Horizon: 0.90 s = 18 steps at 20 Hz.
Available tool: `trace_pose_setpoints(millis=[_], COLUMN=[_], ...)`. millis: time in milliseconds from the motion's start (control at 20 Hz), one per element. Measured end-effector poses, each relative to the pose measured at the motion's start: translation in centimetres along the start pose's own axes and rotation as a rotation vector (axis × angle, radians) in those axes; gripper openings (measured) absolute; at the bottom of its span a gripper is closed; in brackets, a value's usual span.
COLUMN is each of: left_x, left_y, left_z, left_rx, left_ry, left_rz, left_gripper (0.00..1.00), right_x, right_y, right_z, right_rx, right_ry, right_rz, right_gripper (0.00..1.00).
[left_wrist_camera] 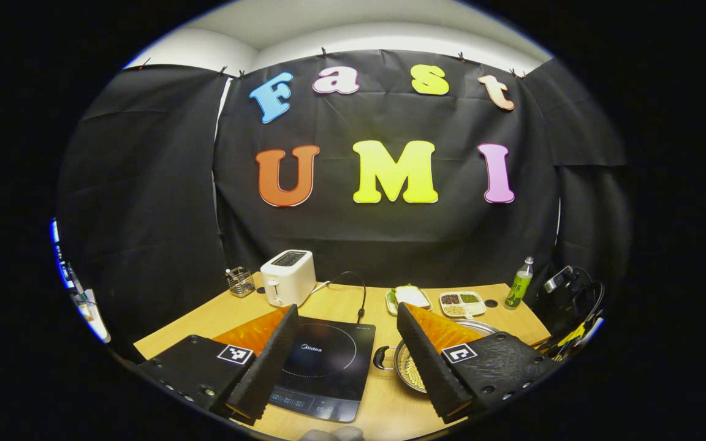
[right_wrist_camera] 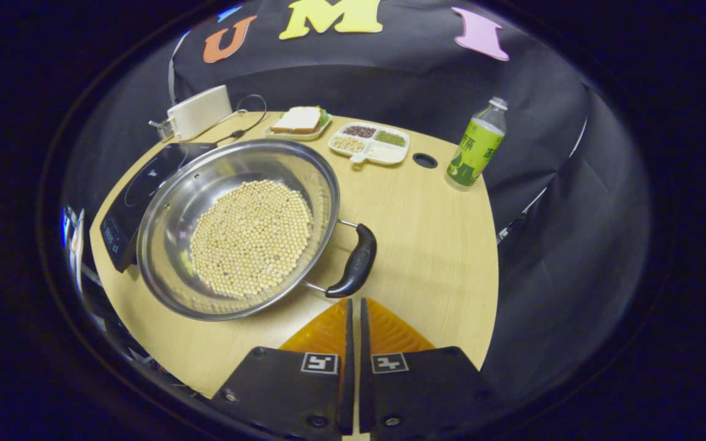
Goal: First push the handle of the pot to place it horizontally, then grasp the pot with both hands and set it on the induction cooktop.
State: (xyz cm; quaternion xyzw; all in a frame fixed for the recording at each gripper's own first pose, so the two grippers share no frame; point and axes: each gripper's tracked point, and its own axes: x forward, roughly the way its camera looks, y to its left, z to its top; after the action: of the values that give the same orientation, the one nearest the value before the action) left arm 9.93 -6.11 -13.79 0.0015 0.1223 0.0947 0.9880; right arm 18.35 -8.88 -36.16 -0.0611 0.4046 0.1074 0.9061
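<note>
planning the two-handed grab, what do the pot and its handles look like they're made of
Pot: looks like polished stainless steel, since the walls are silvery and mirror the light. Handle: a glossy black grip, probably plastic or bakelite, on thin metal wire arms. Table: pale wood-look top, possibly laminate.

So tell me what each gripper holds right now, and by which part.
Nothing. The left gripper is open above the table; the right gripper is shut empty, short of the steel pot's black handle.

1 pot [right_wrist_camera: 239, 229], 1 cooktop [left_wrist_camera: 322, 367], perhaps 2 trays [right_wrist_camera: 368, 147].
</note>
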Motion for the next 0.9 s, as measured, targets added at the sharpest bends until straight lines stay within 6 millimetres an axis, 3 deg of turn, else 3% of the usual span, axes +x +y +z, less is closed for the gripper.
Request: trace_pose_setpoints(millis=[50,150,200,250,550,900], left_x=[0.9,2.7,3.5,4.2,8.0,11.7], left_y=[0.0,-0.3,-0.6,-0.9,-3.9,-7.1], left_z=[-0.6,-2.3,-3.3,-4.3,-9.9,-15.2], left_rx=[0.004,0.013,0.018,0.02,0.04,0.046], left_ry=[0.01,0.044,0.061,0.08,0.192,0.313], left_rz=[-0.012,-0.035,-0.055,-0.07,-0.182,-0.245], left_gripper=[0.96,0.96,0.96,0.96,0.96,0.96], right_x=[-0.4,-1.2,-1.9,-2.2,-3.3,0.3], right_y=[-0.2,-0.4,-0.3,-0.2,0.8,2.1], right_z=[-0.1,0.1,0.3,0.4,2.2,3.6], right_rx=[0.004,0.027,0.048,0.065,0.152,0.19], right_ry=[-0.014,-0.047,-0.065,-0.077,-0.128,-0.09], right_rz=[-0.006,-0.011,-0.009,-0.008,0.022,0.041], right_gripper=[0.13,0.47,0.73,0.82,0.84,0.87])
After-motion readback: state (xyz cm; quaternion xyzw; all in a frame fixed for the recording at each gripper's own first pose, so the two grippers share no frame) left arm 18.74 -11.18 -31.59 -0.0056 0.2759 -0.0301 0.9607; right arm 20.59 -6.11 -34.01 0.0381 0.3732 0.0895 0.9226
